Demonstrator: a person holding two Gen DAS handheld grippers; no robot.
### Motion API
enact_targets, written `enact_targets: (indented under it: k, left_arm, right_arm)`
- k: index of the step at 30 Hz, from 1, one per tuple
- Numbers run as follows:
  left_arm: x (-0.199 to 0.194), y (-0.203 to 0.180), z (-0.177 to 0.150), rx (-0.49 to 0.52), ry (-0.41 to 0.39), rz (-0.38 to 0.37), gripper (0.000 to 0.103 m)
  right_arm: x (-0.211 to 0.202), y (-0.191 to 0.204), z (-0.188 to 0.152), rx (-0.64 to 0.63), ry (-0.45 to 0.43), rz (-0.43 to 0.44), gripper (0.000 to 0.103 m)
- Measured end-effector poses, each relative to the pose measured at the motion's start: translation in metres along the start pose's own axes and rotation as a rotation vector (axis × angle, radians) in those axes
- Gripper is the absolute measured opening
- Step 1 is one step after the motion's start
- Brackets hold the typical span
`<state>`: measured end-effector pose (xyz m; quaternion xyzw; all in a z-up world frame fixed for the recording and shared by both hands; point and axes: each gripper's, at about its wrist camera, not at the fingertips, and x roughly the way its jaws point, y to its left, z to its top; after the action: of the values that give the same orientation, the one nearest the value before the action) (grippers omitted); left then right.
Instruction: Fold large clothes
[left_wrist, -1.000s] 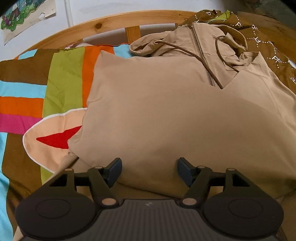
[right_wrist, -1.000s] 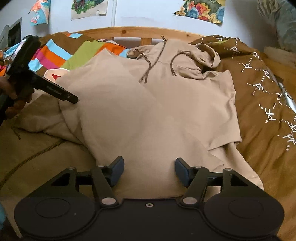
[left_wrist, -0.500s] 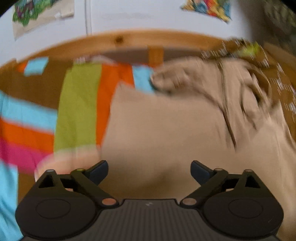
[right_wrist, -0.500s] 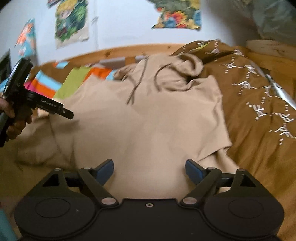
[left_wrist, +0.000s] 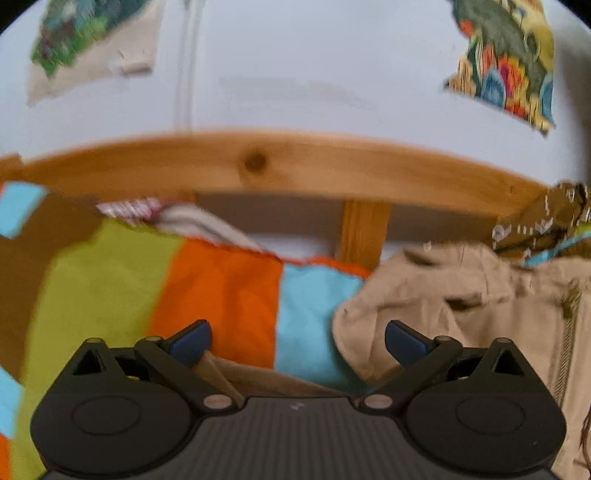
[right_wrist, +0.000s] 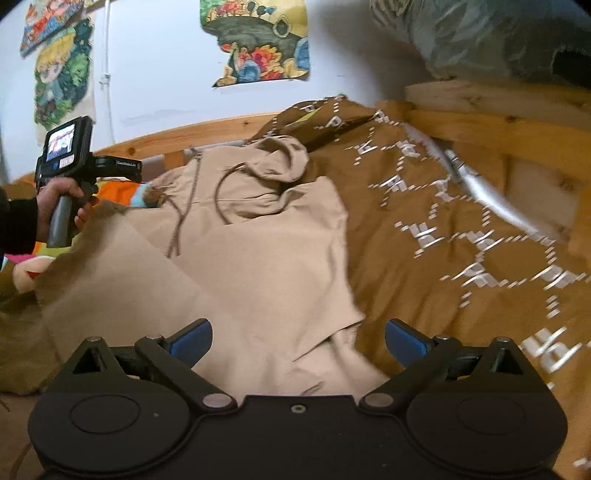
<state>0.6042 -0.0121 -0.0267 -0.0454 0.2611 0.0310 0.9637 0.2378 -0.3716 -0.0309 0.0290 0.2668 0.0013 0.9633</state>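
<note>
A beige zip hoodie (right_wrist: 258, 258) lies on the bed, folded across itself, with its hood and drawstrings toward the headboard. My right gripper (right_wrist: 297, 334) hovers over its near hem; the jaws are opening, wide apart, with nothing between them. My left gripper (left_wrist: 297, 336) sits above the striped quilt (left_wrist: 221, 295), just left of the hoodie's hood end (left_wrist: 443, 306). Its jaws are closing slightly, still wide, and they grip nothing. In the right wrist view a hand (right_wrist: 62, 199) holds the left gripper's handle at the far left.
A brown duvet with white lettering (right_wrist: 461, 240) covers the bed's right side. A wooden headboard (left_wrist: 295, 166) runs behind the bed, and a wooden frame (right_wrist: 480, 110) stands at the right. Posters hang on the white wall (right_wrist: 258, 44). A bulky grey bundle (right_wrist: 480, 37) lies top right.
Both grippers' jaws have spread wider. The left gripper has lifted and swung left off the hoodie's front toward the quilt and headboard. The right view has risen and turned rightward.
</note>
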Motion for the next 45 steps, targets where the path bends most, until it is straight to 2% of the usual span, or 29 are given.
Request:
enact_targets:
  k: [2, 3, 5, 6, 8, 9, 10, 11, 12, 14, 18, 22, 23, 24, 25, 26, 31, 34, 36, 38, 40, 42, 45]
  left_arm:
    - [0.01, -0.002, -0.001, 0.012, 0.017, 0.011, 0.089]
    - [0.016, -0.002, -0.001, 0.018, 0.026, 0.029, 0.08]
    - [0.024, 0.001, 0.0, -0.008, 0.033, 0.051, 0.07]
    - [0.026, 0.005, 0.0, -0.036, 0.029, 0.024, 0.057]
    - [0.027, 0.01, 0.0, -0.107, 0.035, -0.019, 0.045]
    - [0.027, 0.011, -0.001, -0.135, 0.043, -0.037, 0.033]
    - [0.027, 0.01, -0.002, -0.139, 0.051, -0.058, 0.025]
    - [0.027, 0.007, -0.003, -0.125, 0.062, -0.078, 0.015]
    - [0.026, 0.003, -0.004, -0.103, 0.067, -0.075, 0.013]
    - [0.024, -0.001, -0.006, -0.068, 0.064, -0.073, 0.004]
    - [0.021, 0.001, -0.004, -0.079, 0.057, -0.087, 0.002]
    - [0.01, 0.003, -0.001, -0.084, 0.013, -0.071, 0.001]
    - [0.005, 0.003, -0.001, -0.08, -0.009, -0.063, 0.001]
    - [-0.003, 0.003, 0.0, -0.085, -0.034, -0.059, 0.001]
    - [-0.01, 0.005, 0.001, -0.097, -0.06, -0.061, 0.001]
    - [-0.018, 0.008, 0.002, -0.115, -0.089, -0.065, 0.001]
    - [-0.056, 0.017, 0.015, -0.162, -0.208, -0.111, 0.001]
    - [-0.083, 0.026, 0.004, -0.156, -0.27, -0.125, 0.001]
    - [-0.093, 0.038, -0.009, -0.181, -0.263, -0.144, 0.001]
    - [-0.1, 0.049, -0.022, -0.185, -0.242, -0.151, 0.001]
    - [-0.109, 0.051, -0.037, -0.135, -0.226, -0.146, 0.001]
    - [-0.116, 0.05, -0.049, -0.08, -0.215, -0.131, 0.001]
    - [-0.123, 0.049, -0.058, -0.058, -0.207, -0.136, 0.001]
  right_arm:
    - [-0.001, -0.002, 0.013, -0.037, 0.002, -0.002, 0.102]
    - [0.004, -0.004, 0.025, -0.073, 0.007, 0.014, 0.102]
    - [0.021, -0.004, 0.051, -0.148, 0.017, 0.028, 0.099]
    - [0.034, -0.003, 0.066, -0.182, 0.022, 0.038, 0.092]
    - [0.062, 0.004, 0.094, -0.248, 0.005, 0.046, 0.08]
    - [0.075, 0.008, 0.104, -0.27, -0.008, 0.041, 0.074]
    - [0.089, 0.012, 0.114, -0.282, -0.023, 0.038, 0.072]
    - [0.102, 0.015, 0.122, -0.282, -0.022, 0.041, 0.065]
    - [0.118, 0.018, 0.13, -0.274, -0.014, 0.038, 0.056]
    - [0.153, 0.024, 0.147, -0.265, 0.02, 0.016, 0.048]
    - [0.207, 0.033, 0.176, -0.262, 0.015, -0.032, 0.047]
    - [0.243, 0.05, 0.192, -0.358, -0.015, -0.075, 0.048]
    - [0.25, 0.051, 0.194, -0.361, -0.005, -0.085, 0.035]
    - [0.255, 0.052, 0.196, -0.355, 0.006, -0.088, 0.007]
    - [0.257, 0.051, 0.199, -0.353, 0.014, -0.092, 0.004]
    - [0.255, 0.052, 0.2, -0.351, 0.005, -0.102, 0.004]
    - [0.212, 0.038, 0.211, -0.263, -0.189, -0.089, 0.003]
    - [0.186, 0.023, 0.223, -0.131, -0.266, -0.04, 0.003]
    - [0.166, 0.013, 0.224, -0.04, -0.296, 0.028, 0.003]
    - [0.148, 0.013, 0.213, -0.073, -0.316, 0.066, 0.003]
    - [0.134, 0.014, 0.197, -0.142, -0.324, 0.08, 0.003]
    - [0.122, 0.014, 0.177, -0.214, -0.316, 0.077, 0.003]
    - [0.116, 0.019, 0.149, -0.331, -0.293, 0.056, 0.003]
